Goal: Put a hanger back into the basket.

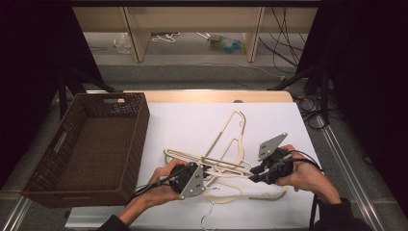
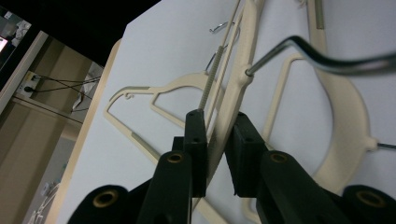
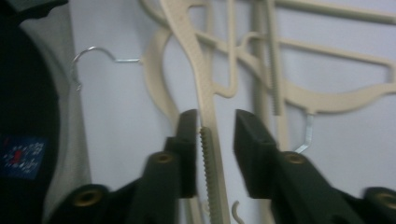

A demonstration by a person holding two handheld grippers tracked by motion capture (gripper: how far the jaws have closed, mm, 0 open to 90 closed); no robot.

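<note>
While lying tangled mid-table, cream hangers [image 1: 226, 163] run lengthwise between both hands. Left gripper [image 2: 219, 135] clamped across one hanger arm; right gripper [image 3: 215, 133] slack, ribbed bar [image 3: 208, 163] loose between jaws (basket [image 1: 43, 166] off left, left hand nearer).

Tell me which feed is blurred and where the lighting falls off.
Right gripper view: soft with motion blur across the cream hangers and the right hand-held gripper. Left gripper view: sharper on the hanger bar, though the metal hook up close smears. High view: white table evenly lit, surroundings black, wicker basket dim.
</note>
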